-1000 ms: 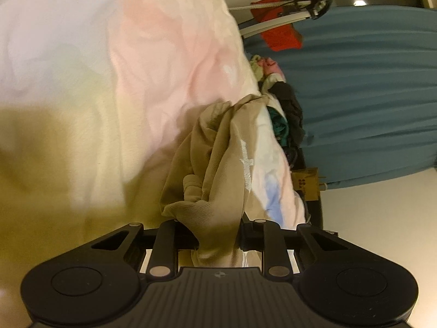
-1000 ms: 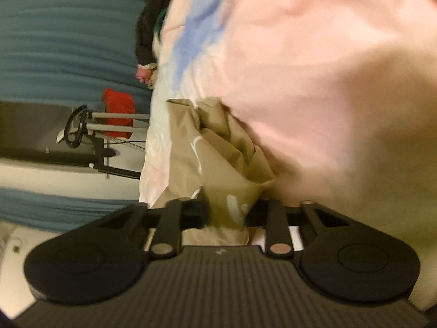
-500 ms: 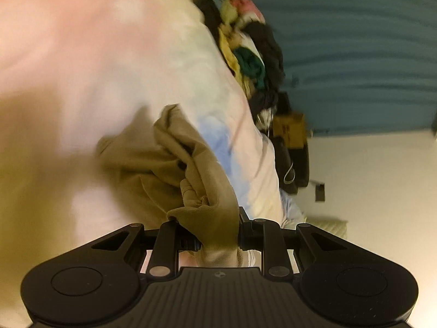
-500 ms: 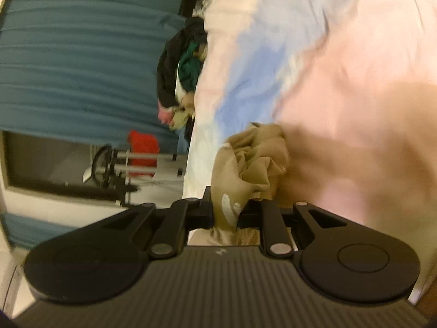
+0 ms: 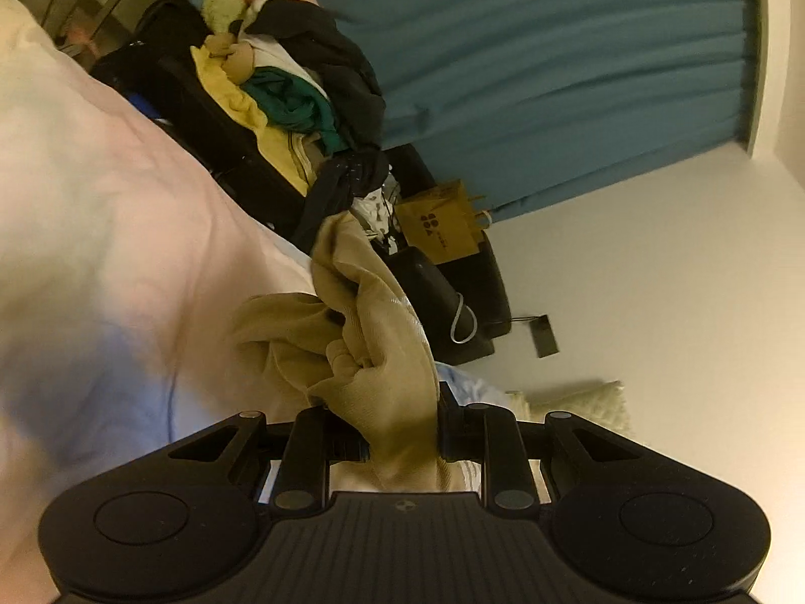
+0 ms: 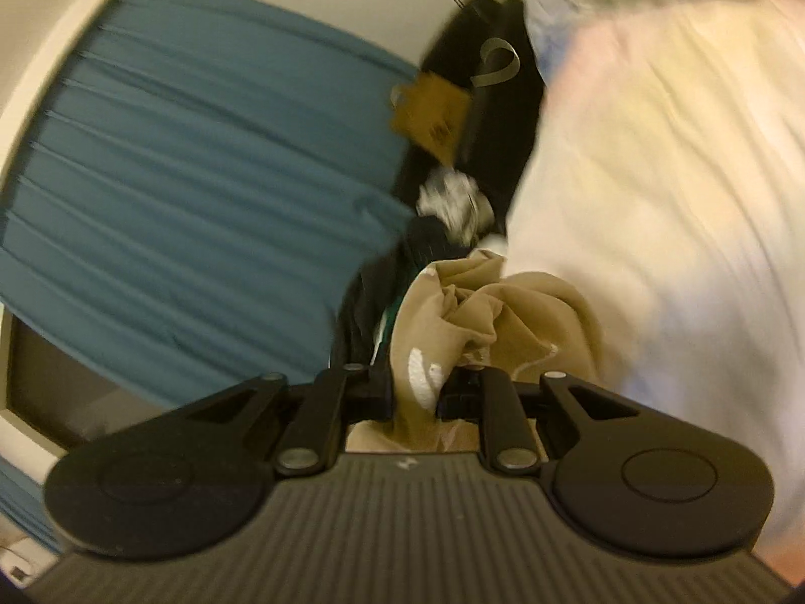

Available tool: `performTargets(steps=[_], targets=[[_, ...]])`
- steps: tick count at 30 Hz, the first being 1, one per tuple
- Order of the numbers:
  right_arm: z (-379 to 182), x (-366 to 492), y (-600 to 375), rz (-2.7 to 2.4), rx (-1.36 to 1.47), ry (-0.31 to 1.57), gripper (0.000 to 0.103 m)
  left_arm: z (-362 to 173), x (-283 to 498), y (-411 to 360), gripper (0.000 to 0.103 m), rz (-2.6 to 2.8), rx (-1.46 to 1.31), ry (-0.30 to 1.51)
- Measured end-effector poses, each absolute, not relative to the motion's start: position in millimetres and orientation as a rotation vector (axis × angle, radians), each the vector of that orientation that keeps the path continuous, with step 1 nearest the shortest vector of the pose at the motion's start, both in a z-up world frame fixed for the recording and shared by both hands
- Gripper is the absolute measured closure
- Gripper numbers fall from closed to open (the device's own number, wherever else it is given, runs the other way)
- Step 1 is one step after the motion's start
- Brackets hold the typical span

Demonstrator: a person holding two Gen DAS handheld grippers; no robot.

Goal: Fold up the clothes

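Our left gripper pinches a bunched fold of the tan garment, its jaws pressed in on the cloth from both sides. Our right gripper pinches another bunch of the same tan garment, where a white printed mark shows on the cloth, too crumpled to read. The garment hangs gathered between the two grips, just above the pale pink and blue bedsheet, whose edge runs diagonally past both grippers.

Beyond that edge, space is tight: an open black suitcase sits right against the bed, heaped with a pile of clothes in yellow, green, black and pink. Next to it stands a brown paper bag with a dark printed logo that we cannot make out. A teal curtain fills the far side, and a plain cream wall beside it gives the only open stretch.
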State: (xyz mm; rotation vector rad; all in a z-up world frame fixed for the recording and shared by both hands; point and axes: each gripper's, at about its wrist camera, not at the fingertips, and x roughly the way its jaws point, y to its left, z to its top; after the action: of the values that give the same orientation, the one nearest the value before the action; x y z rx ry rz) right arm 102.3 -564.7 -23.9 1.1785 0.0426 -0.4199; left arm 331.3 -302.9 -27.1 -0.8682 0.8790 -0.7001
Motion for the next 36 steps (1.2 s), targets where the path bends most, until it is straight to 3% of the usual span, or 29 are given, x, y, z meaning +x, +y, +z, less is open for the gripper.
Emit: performTargets(steps=[11, 15, 17, 18, 24, 32, 33, 36], targets=[[-174, 70, -561, -0.519, 1.076, 0.213, 0.085, -155, 302, -299, 0.076, -0.678, -0.597, 1.001], [-200, 47, -552, -0.539, 1.152, 0.281, 0.083, -154, 287, -293, 0.064, -0.704, -0.495, 1.002], [-202, 41, -548, -0.545, 1.155, 0.326, 0.082, -140, 276, -289, 0.052, -0.704, -0.417, 0.996], [-194, 37, -545, -0.547, 1.137, 0.355, 0.082, -131, 269, -287, 0.046, -0.698, -0.376, 0.993], [-133, 13, -522, -0.543, 0.988, 0.51, 0.082, -49, 218, -270, 0.034, -0.706, -0.279, 0.883], [-25, -43, -461, -0.425, 0.725, 0.425, 0.082, 61, 114, -237, 0.027, -0.72, -0.15, 0.65], [-13, -51, -451, -0.408, 0.692, 0.415, 0.082, 75, 98, -231, 0.019, -0.716, -0.125, 0.612], [22, -78, -424, -0.378, 0.603, 0.375, 0.08, 109, 51, -207, 0.017, -0.716, -0.071, 0.51]])
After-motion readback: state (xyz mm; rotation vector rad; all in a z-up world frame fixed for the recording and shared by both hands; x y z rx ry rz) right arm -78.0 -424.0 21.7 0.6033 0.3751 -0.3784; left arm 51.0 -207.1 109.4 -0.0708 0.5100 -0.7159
